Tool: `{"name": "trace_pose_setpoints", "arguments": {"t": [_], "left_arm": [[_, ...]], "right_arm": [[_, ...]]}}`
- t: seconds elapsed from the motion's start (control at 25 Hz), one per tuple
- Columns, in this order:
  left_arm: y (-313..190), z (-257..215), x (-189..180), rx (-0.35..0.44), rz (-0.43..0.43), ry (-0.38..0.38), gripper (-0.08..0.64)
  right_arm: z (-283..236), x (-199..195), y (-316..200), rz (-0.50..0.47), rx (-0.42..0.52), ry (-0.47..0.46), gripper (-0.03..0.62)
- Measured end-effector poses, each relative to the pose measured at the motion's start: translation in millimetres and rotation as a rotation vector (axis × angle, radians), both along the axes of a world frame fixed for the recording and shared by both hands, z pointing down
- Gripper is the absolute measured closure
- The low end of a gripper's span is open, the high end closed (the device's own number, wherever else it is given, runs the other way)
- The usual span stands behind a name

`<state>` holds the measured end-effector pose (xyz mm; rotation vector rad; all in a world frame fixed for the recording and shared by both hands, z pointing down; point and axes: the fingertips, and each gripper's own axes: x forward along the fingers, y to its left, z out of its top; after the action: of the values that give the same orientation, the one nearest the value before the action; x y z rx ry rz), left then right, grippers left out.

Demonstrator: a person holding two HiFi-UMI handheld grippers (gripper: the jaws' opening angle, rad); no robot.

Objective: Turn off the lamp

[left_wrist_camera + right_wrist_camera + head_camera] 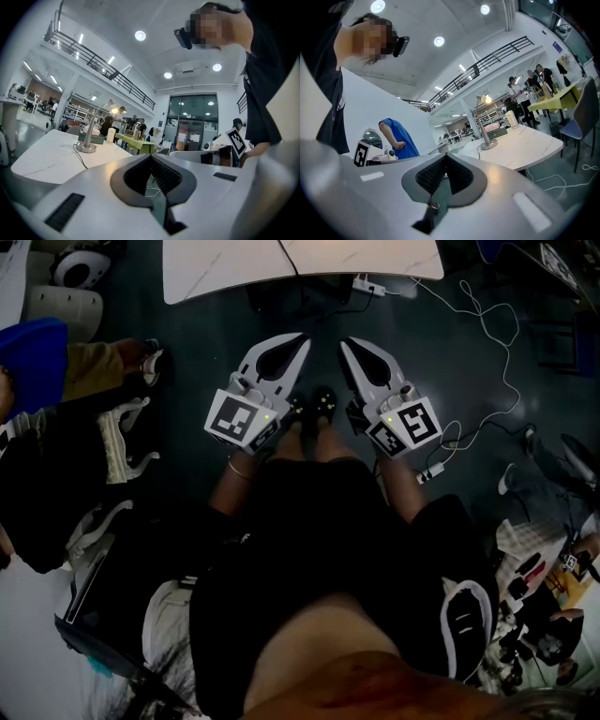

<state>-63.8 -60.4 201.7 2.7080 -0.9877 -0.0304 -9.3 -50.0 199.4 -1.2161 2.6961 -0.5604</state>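
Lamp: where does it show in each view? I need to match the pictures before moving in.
Head view: not in it; only the near edge of the white table shows at the top.
Left gripper view: the lamp stands left of centre on that table, beyond the jaws.
Right gripper view: the lamp stands right of centre on the table, its head lit.
Shared landmark: the white table.
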Motion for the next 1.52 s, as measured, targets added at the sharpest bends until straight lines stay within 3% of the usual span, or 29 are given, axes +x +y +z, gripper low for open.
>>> {"name": "trace_pose_setpoints", "arguments": {"t": [0.6, 0.92, 1.52], "left_arm": [[-17.8, 38.5, 5.2, -0.083, -0.073, -0.045, 0.553], [-18.9, 56.1, 9.4, -0.05, -0.037, -0.02, 0.552], [-21.5, 95.0, 14.3, -0.077, -0.002, -0.062, 0.552]], "right_arm": [[38.7, -4.5, -17.5, -0.052, -0.048, -0.034, 0.592], [56.3, -11.1, -23.8, -0.071, -0.068, -0.029, 0.592], [87.1, -19.3, -31.0, -0.074, -0.094, -0.037, 0.594]]}}
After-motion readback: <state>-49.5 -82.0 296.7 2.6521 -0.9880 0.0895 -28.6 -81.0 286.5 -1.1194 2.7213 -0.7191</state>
